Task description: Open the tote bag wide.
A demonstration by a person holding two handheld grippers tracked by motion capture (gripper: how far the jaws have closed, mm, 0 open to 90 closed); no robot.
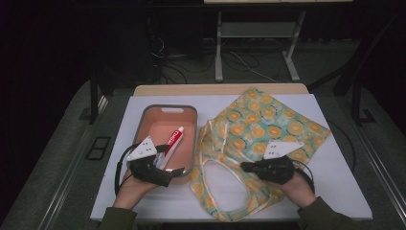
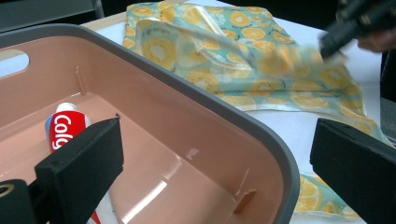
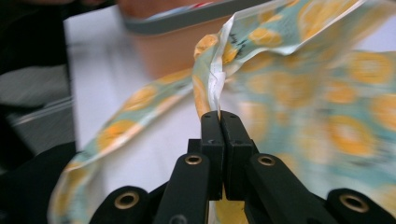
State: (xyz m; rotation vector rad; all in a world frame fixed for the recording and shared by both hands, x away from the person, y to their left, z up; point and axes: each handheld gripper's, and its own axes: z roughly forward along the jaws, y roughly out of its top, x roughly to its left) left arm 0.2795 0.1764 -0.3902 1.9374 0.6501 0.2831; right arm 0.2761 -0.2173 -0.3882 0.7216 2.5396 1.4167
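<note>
Right claw (image 3: 219, 116) pinches the bag (image 1: 268, 124) mouth edge; left claw (image 2: 210, 163) gapes wide over the basin (image 1: 191, 143). The thin hem probably could slip free.

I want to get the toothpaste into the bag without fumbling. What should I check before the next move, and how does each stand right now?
1. Right gripper has the bag: ok, jaws shut on an edge of the fabric tote bag.
2. Bag mouth lifted open: ok, partly; the left gripper view shows the top layer raised.
3. Left gripper free to grasp: ok, jaws wide apart, nothing between them.
4. Toothpaste tube reachable: ok, it lies alone in the pink bin.
5. Left jaws lined up on the tube: not ok, they straddle the bin's grey rim.
6. Bag handles out of the way: cannot tell.
</note>
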